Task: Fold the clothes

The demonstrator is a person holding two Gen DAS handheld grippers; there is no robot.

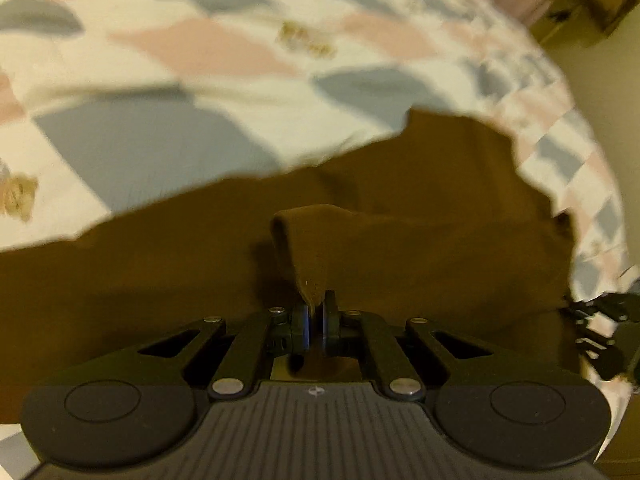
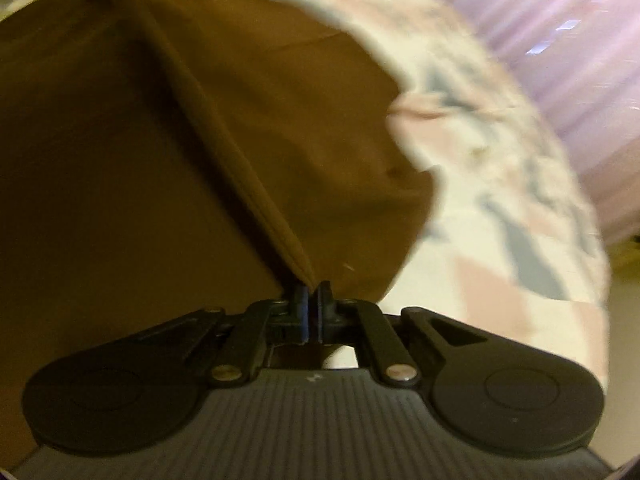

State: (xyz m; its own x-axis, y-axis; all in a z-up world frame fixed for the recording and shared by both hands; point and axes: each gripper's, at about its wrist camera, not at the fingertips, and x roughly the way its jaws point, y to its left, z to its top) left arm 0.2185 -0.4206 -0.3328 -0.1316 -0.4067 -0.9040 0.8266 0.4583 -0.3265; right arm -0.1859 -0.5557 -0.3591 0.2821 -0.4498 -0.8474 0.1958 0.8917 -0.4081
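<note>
A brown garment (image 1: 400,216) lies spread on a bed with a patchwork cover (image 1: 160,92). My left gripper (image 1: 315,312) is shut on a pinched fold of the brown garment, which rises as a small tab in front of the fingers. My right gripper (image 2: 312,300) is shut on a hemmed edge of the same garment (image 2: 160,140), which stretches away up and to the left. In the left wrist view the right gripper (image 1: 600,320) shows at the right edge, beside the cloth. Both views are blurred.
The bed cover (image 2: 500,220) has grey, pink and cream patches. A brown cardboard box (image 1: 588,4) stands beyond the bed at the upper right. Pink curtains (image 2: 580,60) hang behind the bed.
</note>
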